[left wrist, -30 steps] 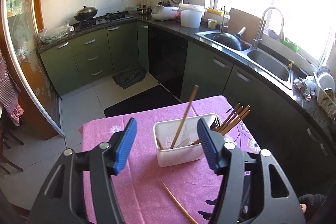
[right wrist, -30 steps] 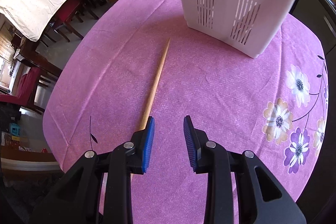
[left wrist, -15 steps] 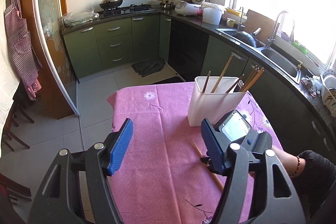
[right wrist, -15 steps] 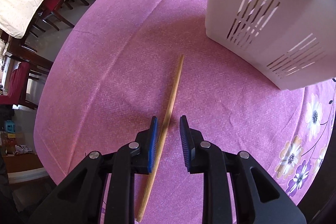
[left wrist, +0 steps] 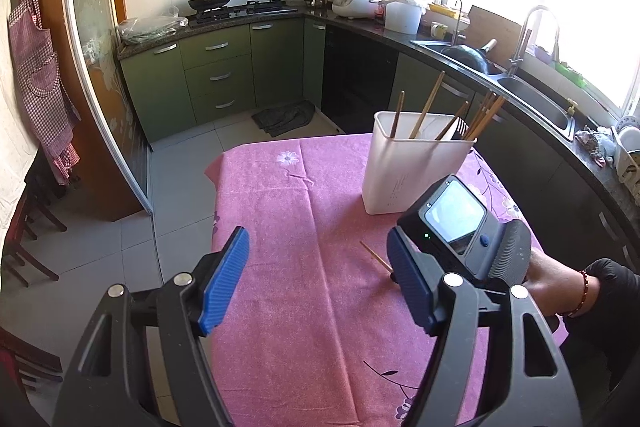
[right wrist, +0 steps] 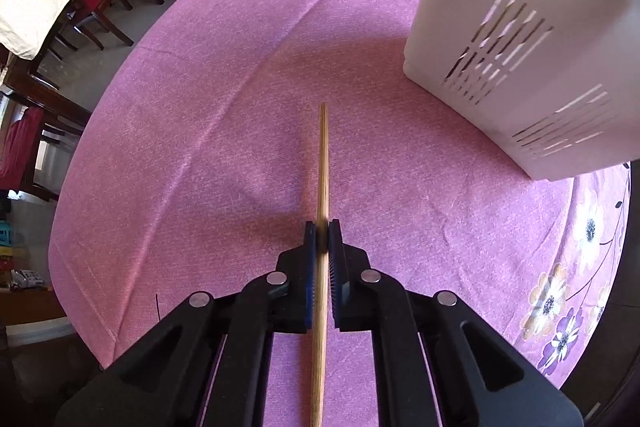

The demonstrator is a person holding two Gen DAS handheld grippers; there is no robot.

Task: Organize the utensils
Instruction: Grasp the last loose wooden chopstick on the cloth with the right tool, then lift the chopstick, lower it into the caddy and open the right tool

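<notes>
My right gripper (right wrist: pixel 322 227) is shut on a wooden chopstick (right wrist: pixel 323 163) lying on the pink tablecloth (right wrist: pixel 200 107); the stick runs between the blue pads and points forward. A white slotted utensil holder (right wrist: pixel 532 39) stands to its right. In the left wrist view the holder (left wrist: pixel 408 167) holds several chopsticks and stands at the table's far right. My left gripper (left wrist: pixel 316 283) is open and empty above the table's near side. The right gripper's body (left wrist: pixel 464 227) shows behind my left gripper's right finger, with the chopstick's tip (left wrist: pixel 374 256) sticking out.
The table (left wrist: pixel 280 227) is covered in pink floral cloth. Green kitchen cabinets (left wrist: pixel 216 75), a stove with a wok and a sink (left wrist: pixel 532 95) line the far walls. Dark wooden chairs (right wrist: pixel 92 11) stand left of the table.
My right gripper has moved forward along the chopstick and closed on it. My left gripper has drawn back and lower, staying open.
</notes>
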